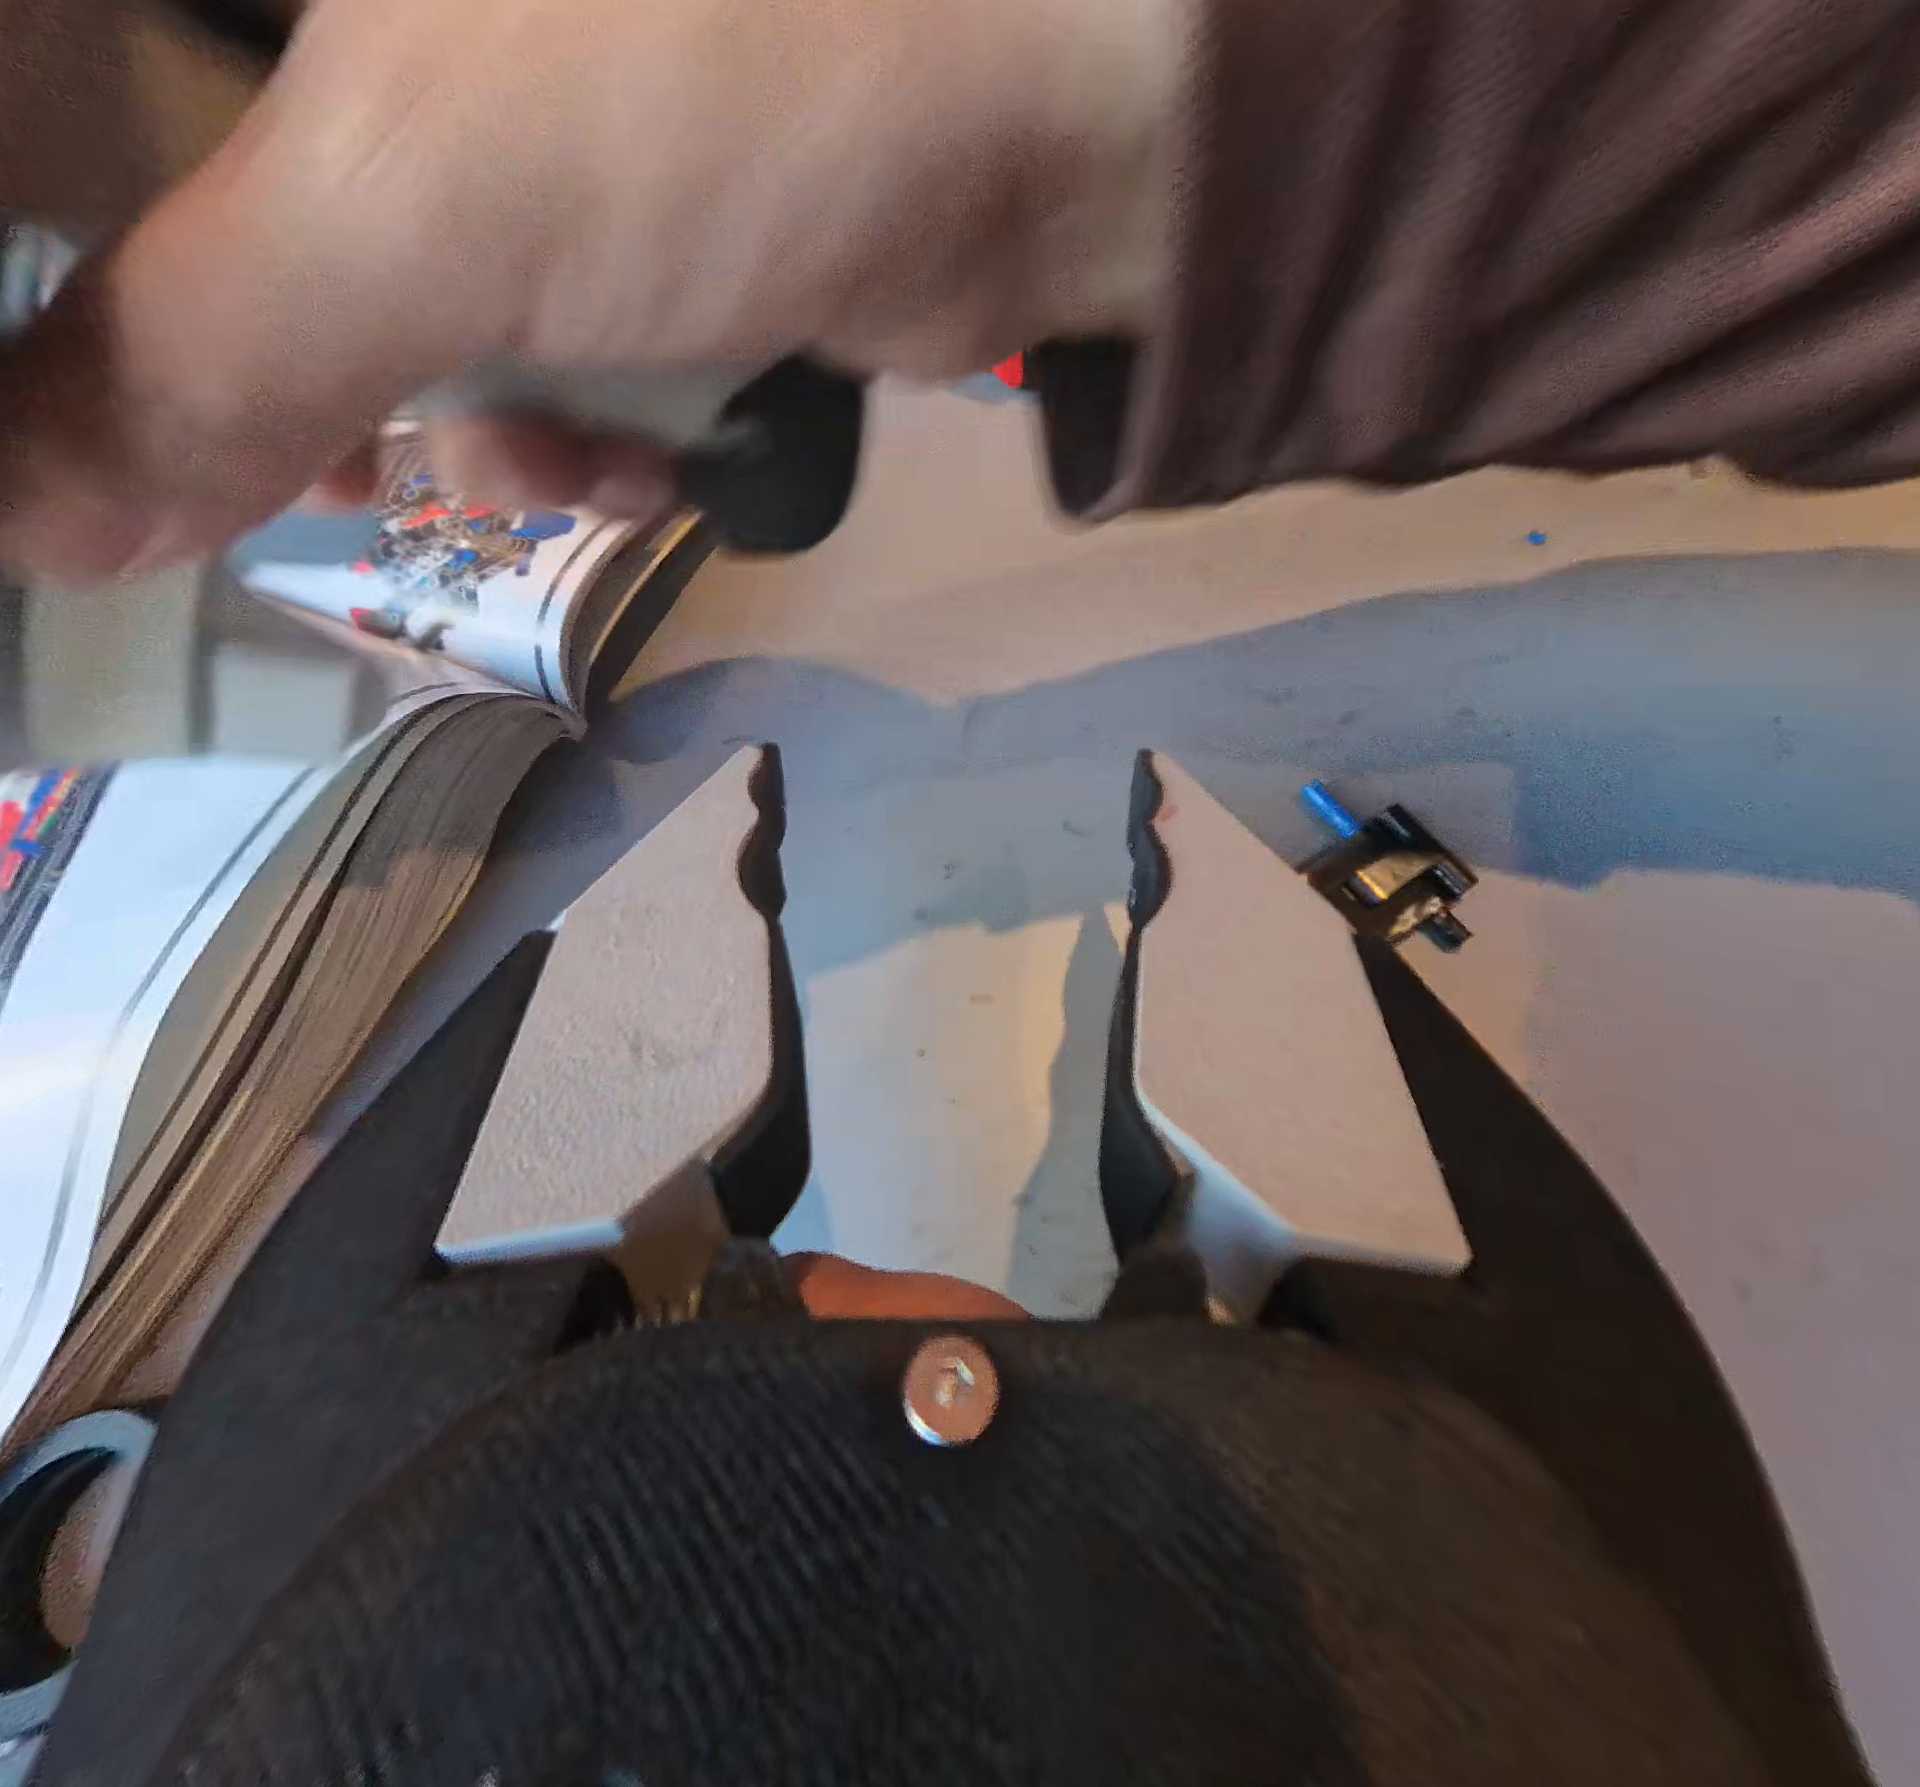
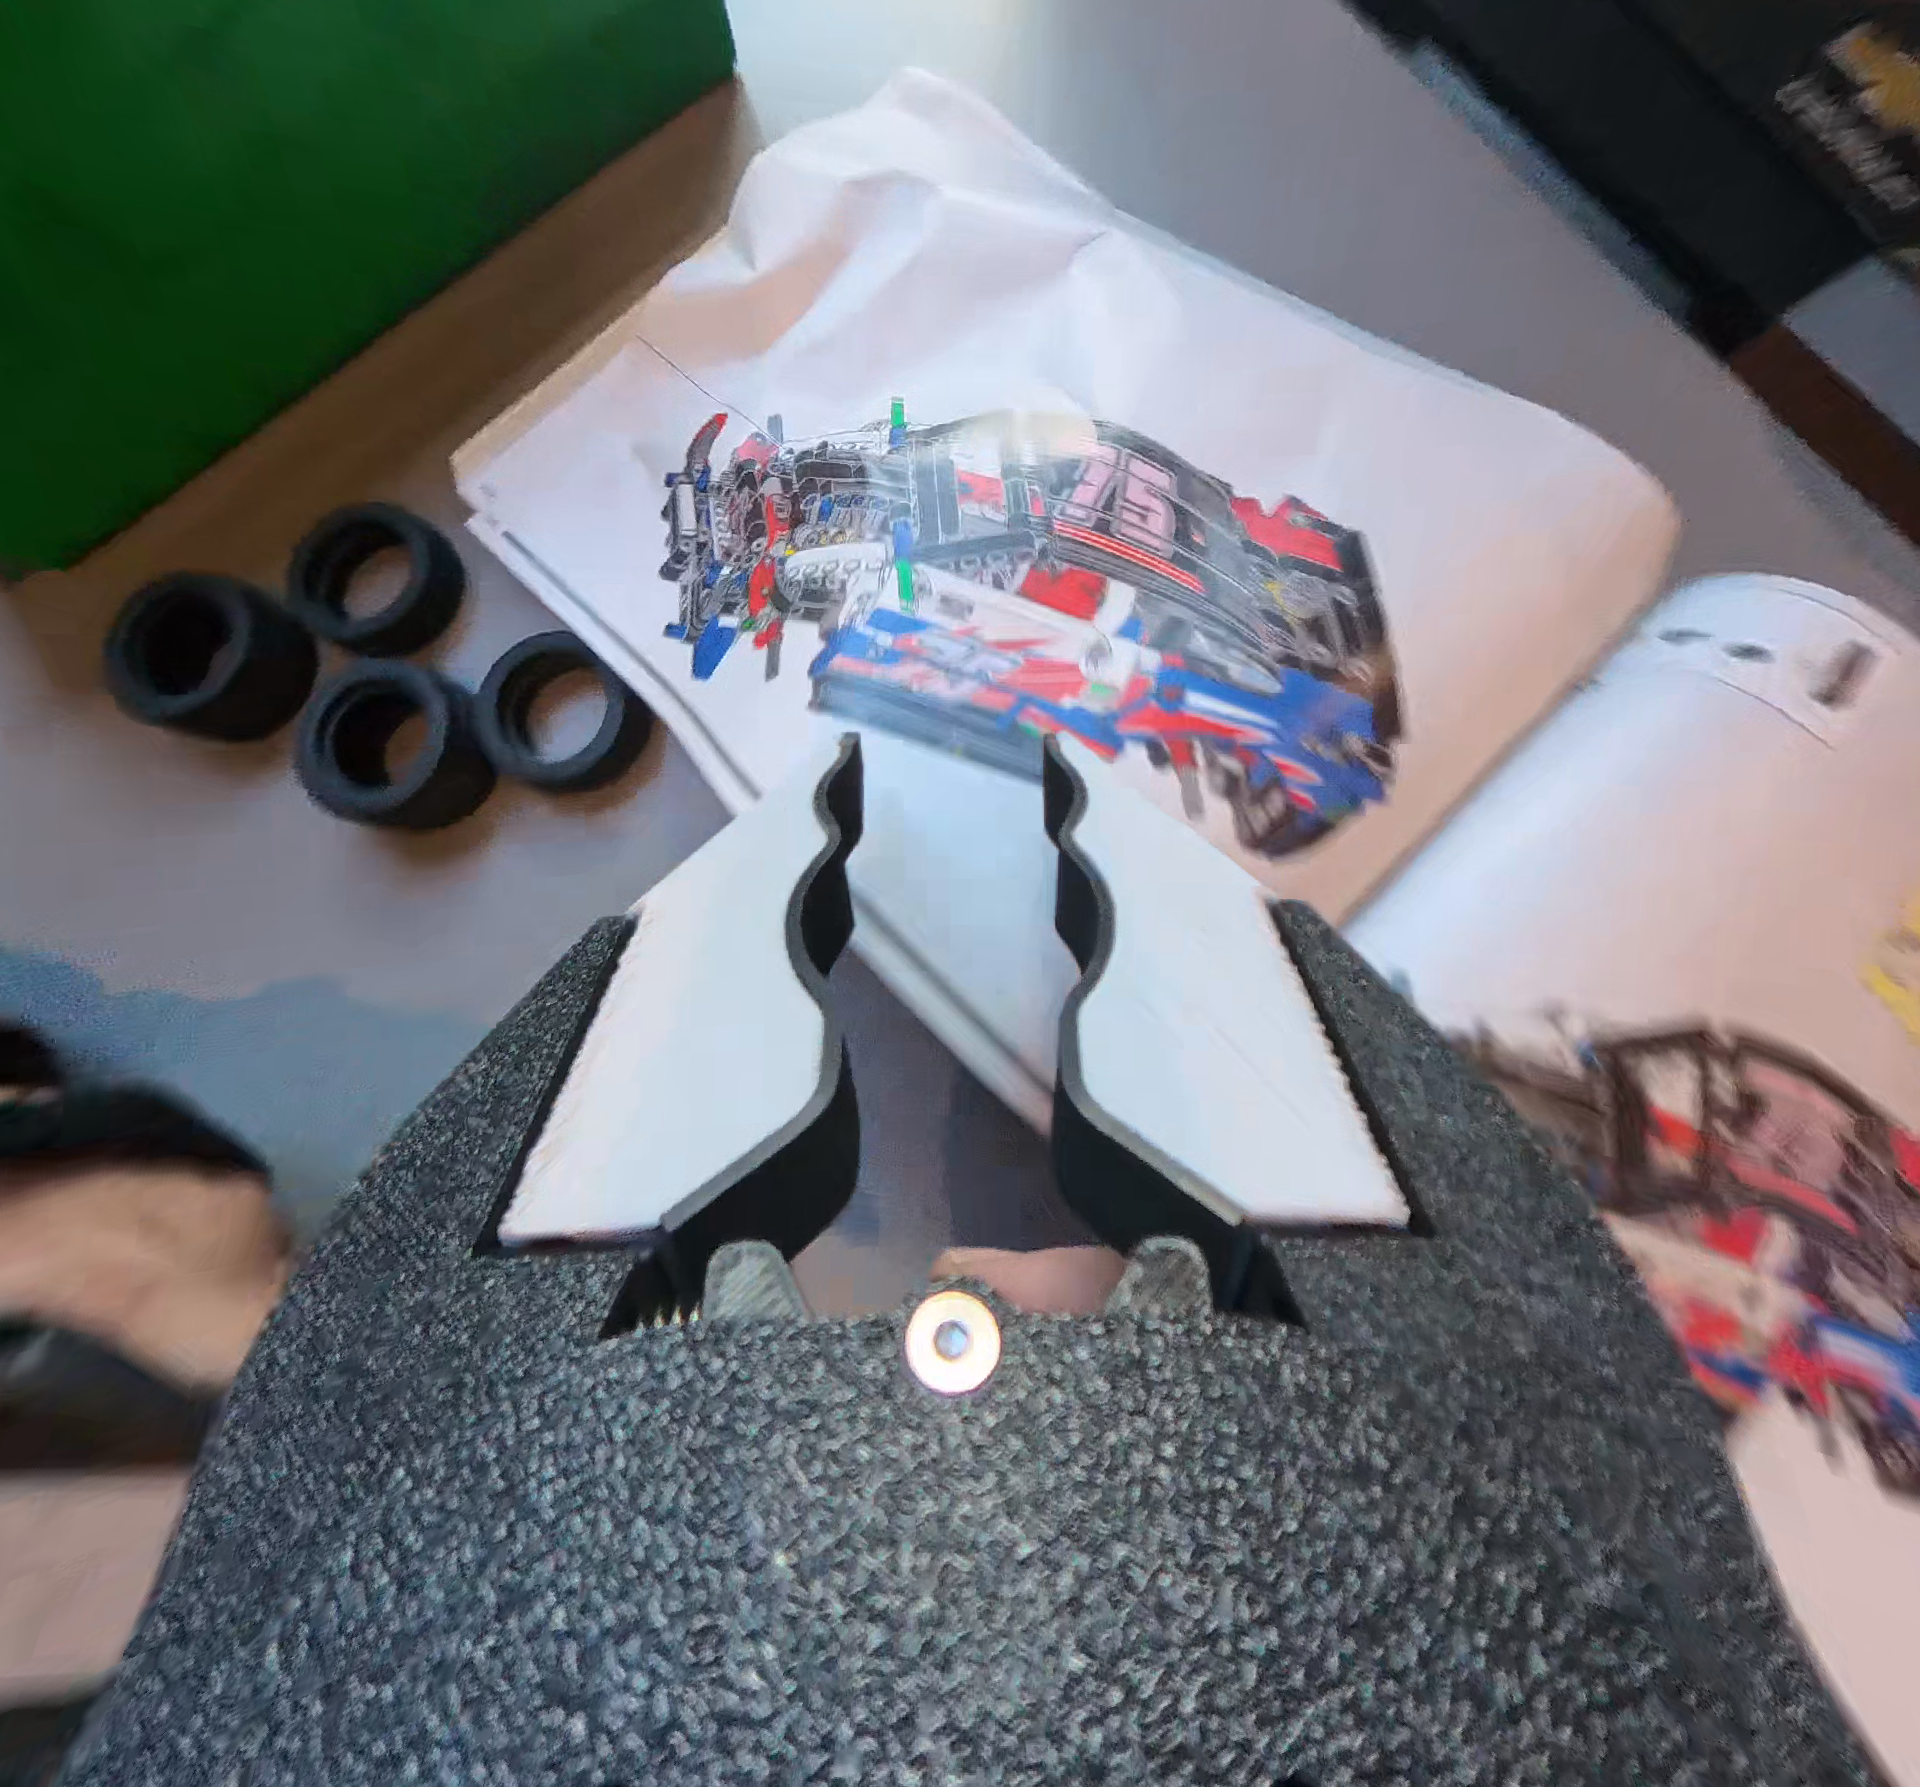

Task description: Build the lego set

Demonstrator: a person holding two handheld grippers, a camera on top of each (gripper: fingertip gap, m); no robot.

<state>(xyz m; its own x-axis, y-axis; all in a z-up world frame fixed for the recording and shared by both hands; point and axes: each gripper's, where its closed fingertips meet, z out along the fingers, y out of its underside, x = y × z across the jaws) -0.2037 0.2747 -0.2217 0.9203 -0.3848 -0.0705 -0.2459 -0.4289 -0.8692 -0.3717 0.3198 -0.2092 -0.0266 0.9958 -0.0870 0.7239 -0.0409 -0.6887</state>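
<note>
An open instruction booklet (image 2: pixel 1039 449) with a drawing of a red, white and blue race car lies on the pale table. My right gripper (image 2: pixel 951 750) is open and empty, hovering just above the booklet's near page. The booklet's spine and page edges (image 1: pixel 343 864) show at the left of the left wrist view. My left gripper (image 1: pixel 954 761) is open and empty above bare table. A small black lego piece with a blue pin (image 1: pixel 1387 870) lies just right of its right finger. A hand (image 1: pixel 582 137) in a brown sleeve crosses above, blurred.
Several black rubber tyres (image 2: pixel 364 667) lie on the table left of the booklet. A green box (image 2: pixel 312 127) stands at the far left. A black box (image 2: pixel 1714 75) sits at the far right. A tiny blue speck (image 1: pixel 1536 539) lies on the table.
</note>
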